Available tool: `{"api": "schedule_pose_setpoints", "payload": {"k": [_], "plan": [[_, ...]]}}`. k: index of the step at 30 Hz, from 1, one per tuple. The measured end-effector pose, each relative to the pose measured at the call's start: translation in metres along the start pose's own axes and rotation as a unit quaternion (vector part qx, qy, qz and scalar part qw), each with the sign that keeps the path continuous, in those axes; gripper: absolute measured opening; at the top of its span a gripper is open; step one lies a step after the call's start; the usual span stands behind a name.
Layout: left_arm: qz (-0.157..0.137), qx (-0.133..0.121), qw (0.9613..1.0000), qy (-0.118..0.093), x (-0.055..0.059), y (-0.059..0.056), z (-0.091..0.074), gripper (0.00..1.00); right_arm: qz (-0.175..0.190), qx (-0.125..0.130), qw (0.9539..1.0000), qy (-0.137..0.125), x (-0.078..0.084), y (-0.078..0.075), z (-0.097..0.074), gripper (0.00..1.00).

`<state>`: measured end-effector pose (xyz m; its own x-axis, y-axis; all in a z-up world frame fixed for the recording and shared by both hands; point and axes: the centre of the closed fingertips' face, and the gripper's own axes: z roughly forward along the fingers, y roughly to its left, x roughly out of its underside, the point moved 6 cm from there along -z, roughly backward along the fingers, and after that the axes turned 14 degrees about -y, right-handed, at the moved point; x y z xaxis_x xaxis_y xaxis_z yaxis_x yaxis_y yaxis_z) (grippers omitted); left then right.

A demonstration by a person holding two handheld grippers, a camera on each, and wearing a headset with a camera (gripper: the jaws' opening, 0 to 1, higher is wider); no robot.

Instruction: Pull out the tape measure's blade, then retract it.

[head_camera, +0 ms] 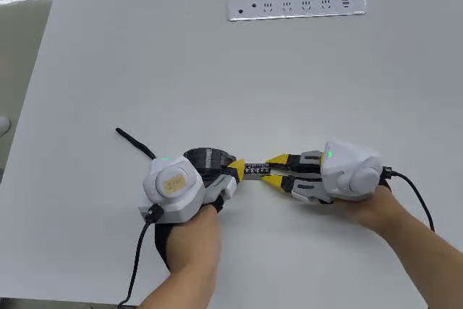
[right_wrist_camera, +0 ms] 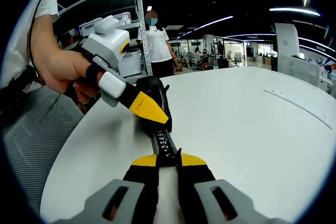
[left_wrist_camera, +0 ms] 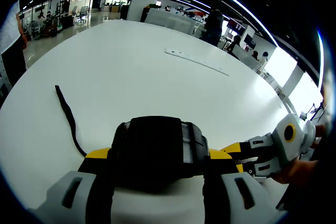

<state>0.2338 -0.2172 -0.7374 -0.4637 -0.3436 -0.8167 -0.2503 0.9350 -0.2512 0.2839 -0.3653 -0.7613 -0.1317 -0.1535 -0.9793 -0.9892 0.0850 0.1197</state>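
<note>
Jaws of the left gripper (left_wrist_camera: pixel 157 156) are clamped on the tape measure's case (head_camera: pixel 208 158) — the right gripper (right_wrist_camera: pixel 167 162) is pinched shut onto the blade (right_wrist_camera: pixel 164 142).

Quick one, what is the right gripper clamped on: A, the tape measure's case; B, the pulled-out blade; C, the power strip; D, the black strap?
B: the right gripper is shut on the short stretch of blade, while the left gripper holds the case.
</note>
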Motion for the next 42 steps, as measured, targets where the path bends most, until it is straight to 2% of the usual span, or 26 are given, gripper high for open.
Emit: {"api": "schedule_pose_setpoints", "payload": {"k": [42], "plan": [[-0.018, 0.001, 0.9998, -0.002, -0.001, 0.001, -0.002, 0.67, -0.022, -0.020, 0.9995, 0.003, -0.003, 0.007, 0.038, 0.11]]}}
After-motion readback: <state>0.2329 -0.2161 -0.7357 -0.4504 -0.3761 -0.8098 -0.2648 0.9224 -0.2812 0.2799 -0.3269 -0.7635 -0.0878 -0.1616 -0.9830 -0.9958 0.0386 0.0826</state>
